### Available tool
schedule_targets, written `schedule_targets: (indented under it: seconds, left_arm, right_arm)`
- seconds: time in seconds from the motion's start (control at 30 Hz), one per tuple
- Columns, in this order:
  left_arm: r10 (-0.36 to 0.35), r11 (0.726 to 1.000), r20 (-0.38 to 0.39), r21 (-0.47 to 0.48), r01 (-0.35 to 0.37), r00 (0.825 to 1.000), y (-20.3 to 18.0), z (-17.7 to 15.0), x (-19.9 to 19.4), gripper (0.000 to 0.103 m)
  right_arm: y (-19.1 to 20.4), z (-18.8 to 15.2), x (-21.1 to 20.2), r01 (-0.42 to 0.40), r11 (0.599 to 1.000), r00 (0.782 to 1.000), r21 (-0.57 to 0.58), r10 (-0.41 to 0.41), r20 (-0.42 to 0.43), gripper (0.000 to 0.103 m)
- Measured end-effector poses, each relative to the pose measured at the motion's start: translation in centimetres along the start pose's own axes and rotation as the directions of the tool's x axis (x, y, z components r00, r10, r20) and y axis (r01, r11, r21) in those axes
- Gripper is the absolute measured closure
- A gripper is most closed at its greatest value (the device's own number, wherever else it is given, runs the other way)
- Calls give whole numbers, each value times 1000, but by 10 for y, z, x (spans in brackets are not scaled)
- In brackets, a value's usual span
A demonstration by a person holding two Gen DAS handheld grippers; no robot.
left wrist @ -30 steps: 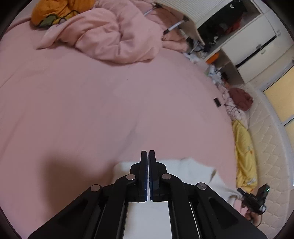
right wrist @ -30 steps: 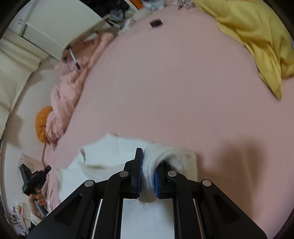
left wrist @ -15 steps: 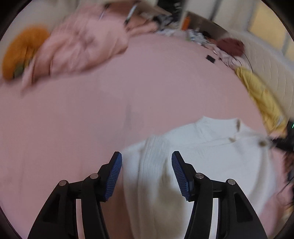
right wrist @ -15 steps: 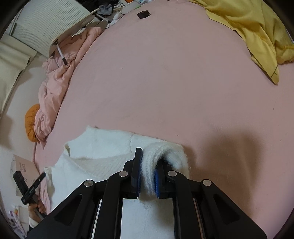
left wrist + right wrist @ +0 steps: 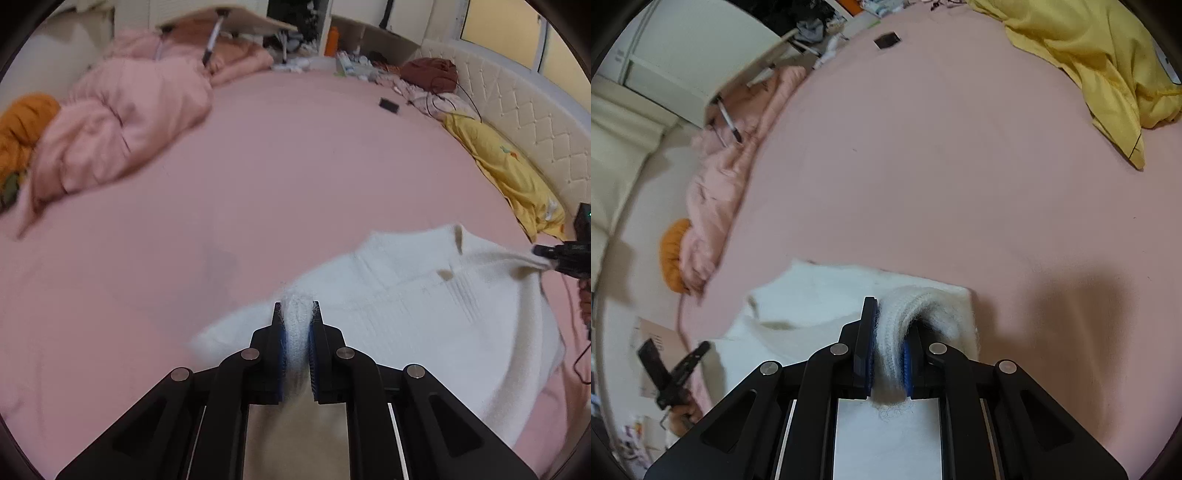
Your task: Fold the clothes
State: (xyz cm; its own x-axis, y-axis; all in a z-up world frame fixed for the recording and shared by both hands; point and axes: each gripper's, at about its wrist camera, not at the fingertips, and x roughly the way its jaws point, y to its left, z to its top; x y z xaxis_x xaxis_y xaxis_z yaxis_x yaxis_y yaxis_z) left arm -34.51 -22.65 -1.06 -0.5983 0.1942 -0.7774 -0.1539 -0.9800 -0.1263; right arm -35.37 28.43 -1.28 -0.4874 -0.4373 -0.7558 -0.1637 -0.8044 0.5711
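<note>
Left tongs [image 5: 297, 321] and right tongs [image 5: 889, 332] each pinch the white sweater [image 5: 424, 314]; I'd keep it taut and lay it flat on the bed [image 5: 295, 166]

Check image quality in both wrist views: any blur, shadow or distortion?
Left wrist: motion blur smears the white sweater edge and pink duvet. Right wrist: sharper, with a dark shadow on the pink sheet. Both: strong fisheye bending and dark corners.

The left tool [image 5: 296, 314], empty a second ago, now pinches a fold of the white sweater [image 5: 424, 314].
</note>
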Motion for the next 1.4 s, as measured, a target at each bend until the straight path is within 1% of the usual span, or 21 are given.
schedule_targets:
  seconds: [0.13, 0.2, 0.3, 0.43, 0.5, 0.57, 0.6, 0.67, 0.73, 0.87, 0.93, 1.0, 1.03, 1.07, 1.1, 1.13, 1.17, 1.2, 1.27, 1.33, 1.4]
  left_arm:
    - [7, 991, 160, -130, 14, 987, 27, 21, -30, 93]
    - [17, 987, 189, -160, 13, 982, 36, 32, -32, 93]
    - [39, 983, 79, -183, -24, 996, 44, 38, 3, 93]
    - [94, 980, -47, -174, -100, 994, 41, 25, 46, 93]
    - [112, 976, -66, -178, -122, 992, 41, 20, 54, 93]
    - [133, 974, -80, -175, -145, 988, 42, 18, 57, 88]
    - [162, 969, -87, -175, -175, 983, 45, 18, 57, 86]
    - [217, 950, -61, -216, -225, 974, 55, 20, 45, 57]
    - [285, 925, -13, -258, -279, 958, 64, 21, 24, 38]
    - [414, 888, 71, -251, -385, 908, 57, 21, -16, 37]
    - [361, 920, 103, -203, -335, 927, 31, 14, -26, 32]
    - [279, 951, 113, -170, -258, 954, 5, 5, -30, 29]
    - [237, 964, 116, -154, -218, 965, -8, 1, -32, 26]
    - [194, 975, 120, -136, -178, 974, -21, -4, -34, 20]
    - [149, 983, 117, -121, -135, 982, -33, -8, -34, 17]
    - [106, 990, 104, -105, -95, 989, -45, -12, -27, 15]
    - [82, 994, 86, -83, -75, 993, -58, -18, -18, 15]
    - [85, 995, 66, -66, -80, 994, -69, -23, -7, 15]
    - [91, 993, 31, -85, -88, 995, -77, -33, 14, 15]
    - [71, 988, -23, -136, -73, 997, -76, -45, 36, 15]
    - [98, 987, -32, -125, -101, 995, -76, -55, 44, 15]
  right_arm:
    - [7, 6, -22, -86, 996, 996, 25, 85, 33, 91]
    - [11, 10, -28, -103, 994, 994, 31, 101, 52, 91]
    - [11, 15, -11, -22, 1000, 999, 17, 22, 28, 91]
    - [-14, 12, 44, 93, 993, 993, 67, -88, -76, 91]
    - [-24, 12, 54, 68, 990, 995, 125, -59, -79, 91]
    - [-37, 17, 51, -16, 973, 998, 231, 29, -57, 90]
    - [-50, 19, 50, -74, 945, 994, 318, 95, -52, 89]
    - [-75, 18, 49, -179, 859, 977, 479, 214, -18, 89]
    - [-92, 17, 38, -247, 797, 964, 550, 257, 61, 86]
    - [-91, 9, 25, -299, 770, 951, 564, 287, 113, 82]
    - [-94, -1, 23, -413, 683, 907, 602, 366, 208, 77]
    - [-100, -16, 30, -532, 508, 833, 678, 458, 310, 69]
    - [-97, -18, 28, -527, 517, 839, 674, 445, 315, 57]
    - [-83, -18, 20, -481, 615, 875, 625, 386, 293, 53]
    - [-60, -16, 10, -388, 755, 921, 528, 297, 251, 52]
    - [-37, -18, 3, -295, 854, 951, 428, 219, 217, 52]
    - [-8, -23, -6, -172, 941, 969, 293, 108, 221, 52]
    - [25, -33, -14, -31, 991, 964, 130, -5, 264, 50]
    - [74, -55, -9, 157, 978, 941, -136, -107, 322, 25]
    - [109, -81, 11, 280, 898, 923, -340, -155, 353, 25]
    - [129, -112, 37, 346, 777, 922, -526, -177, 345, 25]
